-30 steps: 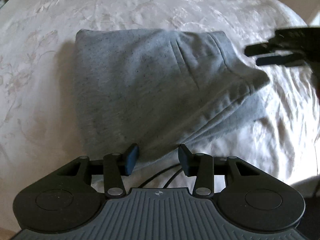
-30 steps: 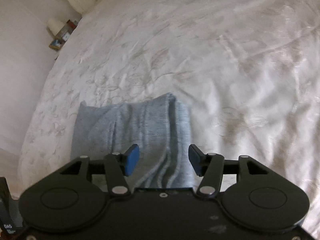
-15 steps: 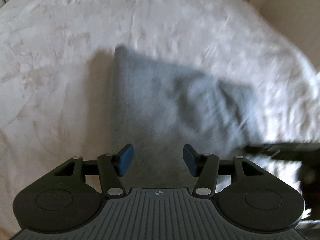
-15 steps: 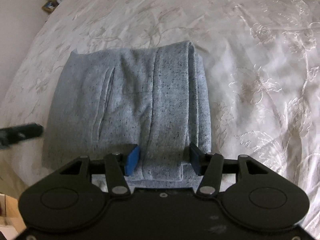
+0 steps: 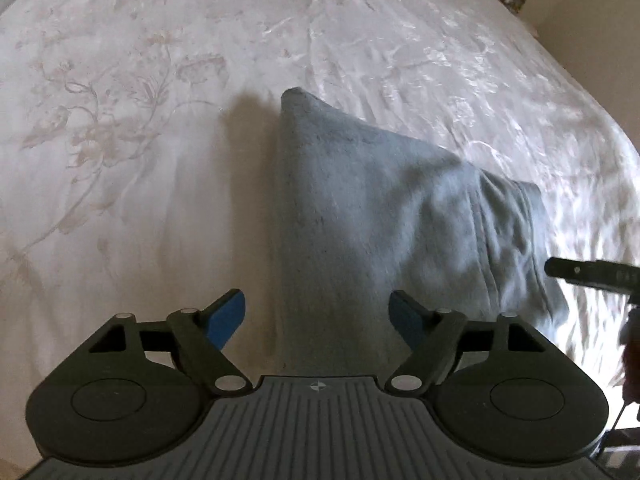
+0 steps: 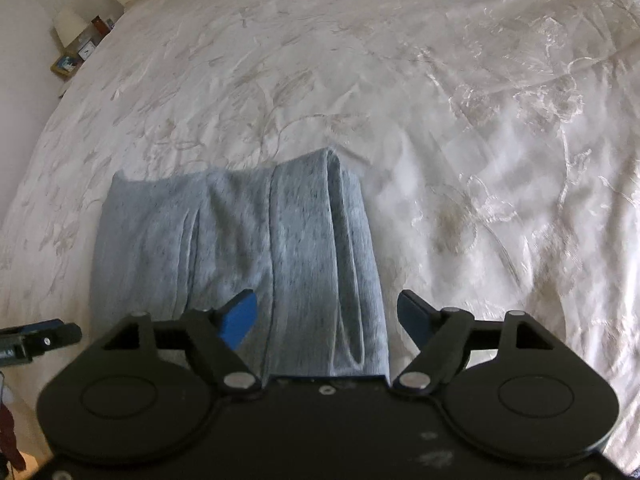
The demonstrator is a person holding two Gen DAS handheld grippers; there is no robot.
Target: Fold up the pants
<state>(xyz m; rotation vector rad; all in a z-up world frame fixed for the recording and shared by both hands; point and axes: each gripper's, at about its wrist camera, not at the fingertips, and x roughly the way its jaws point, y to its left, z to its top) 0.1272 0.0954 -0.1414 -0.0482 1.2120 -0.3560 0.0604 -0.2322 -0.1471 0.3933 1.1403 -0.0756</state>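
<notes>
The grey pants [image 5: 380, 224] lie folded into a compact rectangle on the white bed; they also show in the right wrist view [image 6: 240, 256], with stacked folded layers along their right side. My left gripper [image 5: 318, 316] is open and empty, just above the near left edge of the pants. My right gripper [image 6: 328, 316] is open and empty, over the near right part of the pants. The right gripper's finger tip [image 5: 588, 272] shows at the right edge of the left wrist view. The left gripper's tip [image 6: 36, 338] shows at the left edge of the right wrist view.
A white embroidered bedspread [image 6: 460, 100] covers the bed all around the pants. A bedside table with a lamp [image 6: 70, 28] and small framed items stands at the far left corner. A wall lies beyond the bed's far right [image 5: 580, 0].
Both grippers have shifted around the folded pants. The left view swung so the pants now lie centre-right. The right gripper pulled back a little. Both stay open; the pants have not moved.
</notes>
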